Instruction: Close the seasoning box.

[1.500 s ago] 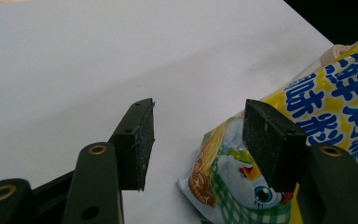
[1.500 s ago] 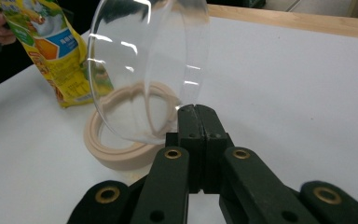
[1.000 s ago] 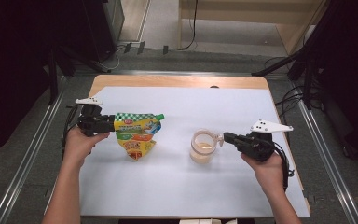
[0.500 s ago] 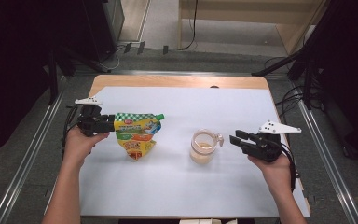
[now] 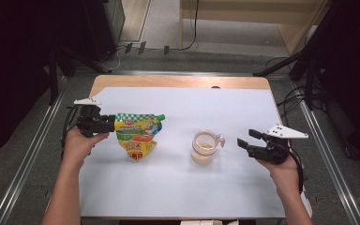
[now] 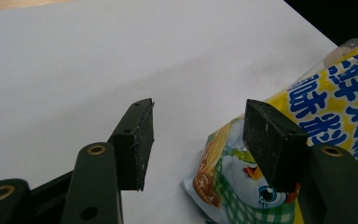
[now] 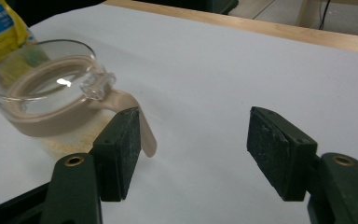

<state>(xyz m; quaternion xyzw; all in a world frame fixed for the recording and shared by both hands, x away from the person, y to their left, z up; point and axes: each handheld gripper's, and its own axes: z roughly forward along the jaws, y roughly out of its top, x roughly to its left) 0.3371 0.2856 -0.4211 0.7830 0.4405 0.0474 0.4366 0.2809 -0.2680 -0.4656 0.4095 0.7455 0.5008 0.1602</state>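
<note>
Left tongs (image 5: 108, 123): standing open beside the pouch's left edge, one pad over its corner, no squeeze visible.
Right tongs (image 5: 244, 140): jaws have just been opening, now gaping wide with nothing between them, sitting just right of the cup's handle.
Glass cup (image 5: 205, 146): standing upright on the white tabletop (image 5: 178, 187), right of the pouch.
Yellow spouted pouch (image 5: 137, 134): lying left of the cup.

Yellow pouch (image 5: 138, 135) — glass cup (image 5: 204, 146) upright
</note>
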